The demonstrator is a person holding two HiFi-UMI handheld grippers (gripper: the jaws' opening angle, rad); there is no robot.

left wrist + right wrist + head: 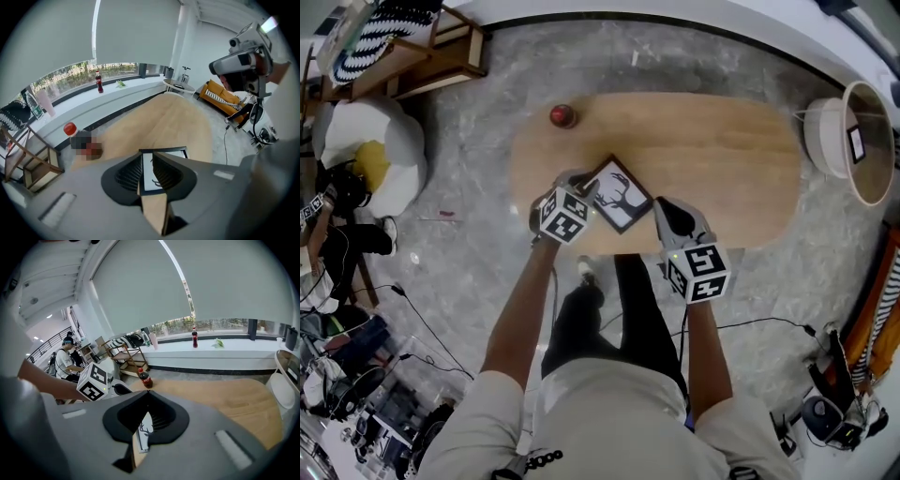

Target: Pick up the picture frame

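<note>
The picture frame, dark-edged with a black deer silhouette on white, sits turned like a diamond at the near edge of the oval wooden table, directly in front of the person. The left gripper reaches in at the frame's left corner. In the left gripper view its jaws are drawn close, with only a narrow gap between the tips. The frame fills that gap, and its far edge runs on behind the right-hand jaw, so this gripper appears to be pinching the frame. The right gripper comes in from the other side, its tip just at the frame's right corner. In the right gripper view its jaw tips are pressed together, and a sliver of the deer picture and bare table shows through the slit below them. Whether it actually bears on the frame cannot be told. A red-capped cola bottle stands upright near the table's far left edge, well apart from the frame. A second bottle stands on the window ledge beyond. A white round side table stands off the table's right end, and a wooden shelf unit stands at the far left. A seated person is visible in the background of the right gripper view.
</note>
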